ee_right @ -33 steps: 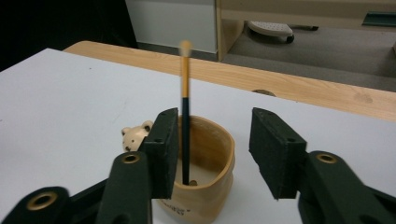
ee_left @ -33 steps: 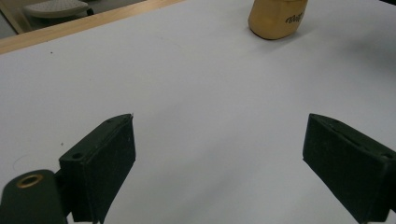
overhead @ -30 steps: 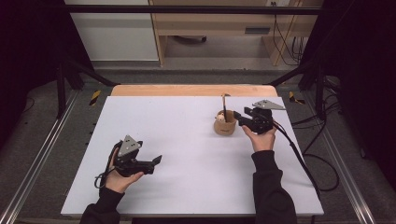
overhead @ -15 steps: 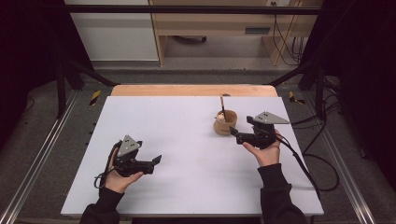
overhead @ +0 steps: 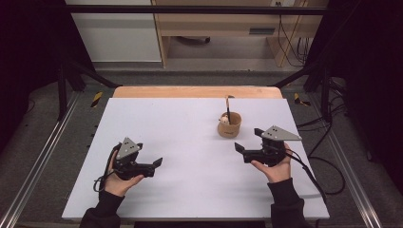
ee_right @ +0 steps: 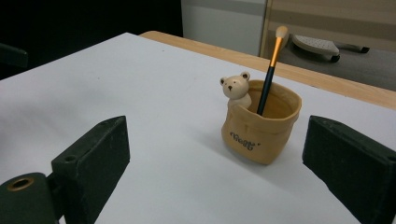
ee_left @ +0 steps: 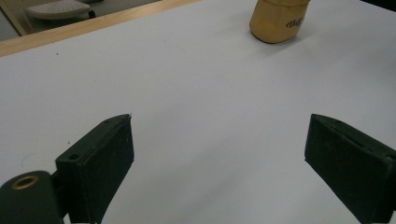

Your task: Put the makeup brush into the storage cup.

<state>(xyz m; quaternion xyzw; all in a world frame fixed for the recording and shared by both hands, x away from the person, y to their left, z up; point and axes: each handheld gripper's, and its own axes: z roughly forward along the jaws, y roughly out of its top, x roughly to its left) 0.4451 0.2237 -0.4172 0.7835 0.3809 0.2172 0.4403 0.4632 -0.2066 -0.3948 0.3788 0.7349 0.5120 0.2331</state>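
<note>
A tan sack-shaped cup [overhead: 229,127] with a small bear figure [ee_right: 236,88] on its rim stands upright on the white table [overhead: 190,142], right of centre. A brush [ee_right: 271,65] with a dark handle leans inside the cup [ee_right: 261,133]. My right gripper [overhead: 242,152] hovers near the table just in front of and to the right of the cup, apart from it. Its jaws have just been opening and hold nothing [ee_right: 219,172]. My left gripper [overhead: 156,165] rests at the near left, open and empty [ee_left: 219,163], pointing toward the cup [ee_left: 278,21].
A wooden strip [overhead: 195,91] runs along the table's far edge. Black frame posts stand at both sides, and cables [overhead: 328,175] lie on the floor to the right. A wooden cabinet [overhead: 228,28] is behind the table.
My right gripper has drawn back from the cup toward the near edge, leaving the brush standing in it. The left gripper has stayed in place.
</note>
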